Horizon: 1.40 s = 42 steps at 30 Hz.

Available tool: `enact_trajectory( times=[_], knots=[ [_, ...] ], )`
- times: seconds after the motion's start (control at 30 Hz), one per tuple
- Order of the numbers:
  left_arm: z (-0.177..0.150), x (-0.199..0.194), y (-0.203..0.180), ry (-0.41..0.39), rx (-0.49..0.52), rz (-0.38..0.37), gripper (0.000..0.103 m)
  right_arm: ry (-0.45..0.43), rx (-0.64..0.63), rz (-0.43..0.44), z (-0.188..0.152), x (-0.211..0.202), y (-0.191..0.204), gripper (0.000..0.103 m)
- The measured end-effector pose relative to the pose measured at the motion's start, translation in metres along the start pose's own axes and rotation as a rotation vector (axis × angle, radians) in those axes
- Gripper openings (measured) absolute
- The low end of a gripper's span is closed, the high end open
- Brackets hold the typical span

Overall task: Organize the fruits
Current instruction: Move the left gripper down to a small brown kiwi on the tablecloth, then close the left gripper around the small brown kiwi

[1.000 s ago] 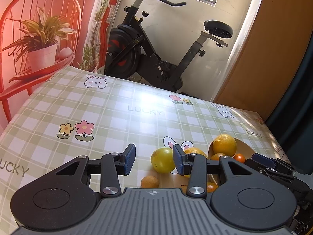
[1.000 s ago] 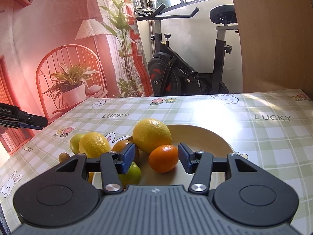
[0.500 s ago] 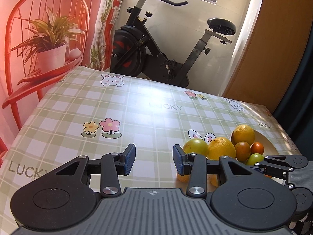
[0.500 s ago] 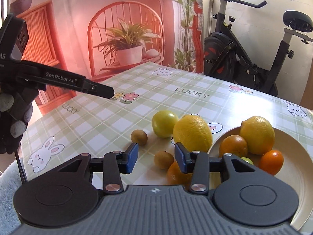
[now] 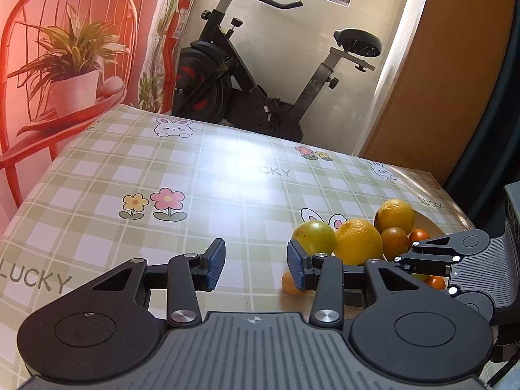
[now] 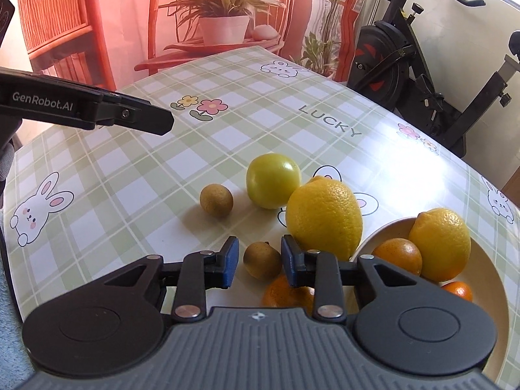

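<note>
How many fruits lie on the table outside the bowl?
5: a small brown fruit, a green fruit, a big lemon, another small brown fruit between the right gripper fingers, and an orange under them. More may be hidden.

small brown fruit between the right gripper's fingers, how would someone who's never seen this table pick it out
Find the cream bowl at the table's right side, then the big yellow lemon lying just outside its rim. The small brown fruit sits left of that lemon's base; unlike its twin farther back, it lies between the right gripper fingers.
</note>
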State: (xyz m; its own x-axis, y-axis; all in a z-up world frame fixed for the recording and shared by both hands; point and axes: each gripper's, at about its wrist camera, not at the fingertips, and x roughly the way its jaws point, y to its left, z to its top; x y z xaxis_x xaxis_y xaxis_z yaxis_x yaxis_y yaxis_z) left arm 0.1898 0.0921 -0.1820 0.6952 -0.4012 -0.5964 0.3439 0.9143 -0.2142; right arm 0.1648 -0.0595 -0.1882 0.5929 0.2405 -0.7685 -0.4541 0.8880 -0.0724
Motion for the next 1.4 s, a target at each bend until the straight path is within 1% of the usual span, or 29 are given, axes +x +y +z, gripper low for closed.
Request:
enact_trajectory(
  times=[0.23, 0.3, 0.33, 0.5, 0.63, 0.77, 0.97, 1.1, 1.3, 1.37, 1.4],
  knots=[
    [-0.006, 0.005, -0.008, 0.031, 0.037, -0.024, 0.044, 0.010, -0.075, -0.021, -0.003, 0.004, 0.013, 0.031],
    [-0.008, 0.005, -0.008, 0.038, 0.040, -0.026, 0.044, 0.015, -0.065, -0.008, -0.004, 0.005, 0.015, 0.031],
    [-0.008, 0.005, -0.008, 0.040, 0.041, -0.025, 0.044, 0.008, -0.062, -0.004, -0.006, 0.004, 0.017, 0.028],
    [-0.011, 0.006, -0.007, 0.062, 0.064, -0.028, 0.044, -0.022, -0.044, 0.010, -0.011, 0.001, 0.025, 0.028],
    [-0.017, 0.009, -0.012, 0.086, 0.088, -0.040, 0.044, -0.048, 0.008, 0.028, -0.017, -0.005, 0.026, 0.028],
    [-0.017, 0.016, -0.015, 0.098, 0.084, -0.063, 0.044, -0.084, 0.084, 0.047, -0.026, -0.017, 0.023, 0.028],
    [-0.014, 0.032, -0.024, 0.115, 0.075, -0.080, 0.044, -0.158, 0.177, 0.032, -0.032, -0.041, 0.010, 0.028],
    [-0.015, 0.041, -0.026, 0.133, 0.083, -0.063, 0.044, -0.199, 0.228, 0.018, -0.035, -0.054, -0.001, 0.028],
    [-0.016, 0.049, -0.026, 0.146, 0.069, -0.033, 0.043, -0.216, 0.263, 0.011, -0.040, -0.059, -0.007, 0.028],
    [-0.017, 0.051, -0.026, 0.150, 0.066, -0.026, 0.041, -0.219, 0.271, 0.011, -0.042, -0.060, -0.009, 0.028],
    [-0.017, 0.052, -0.026, 0.152, 0.068, -0.024, 0.035, -0.221, 0.275, 0.011, -0.042, -0.061, -0.009, 0.028]
  ],
)
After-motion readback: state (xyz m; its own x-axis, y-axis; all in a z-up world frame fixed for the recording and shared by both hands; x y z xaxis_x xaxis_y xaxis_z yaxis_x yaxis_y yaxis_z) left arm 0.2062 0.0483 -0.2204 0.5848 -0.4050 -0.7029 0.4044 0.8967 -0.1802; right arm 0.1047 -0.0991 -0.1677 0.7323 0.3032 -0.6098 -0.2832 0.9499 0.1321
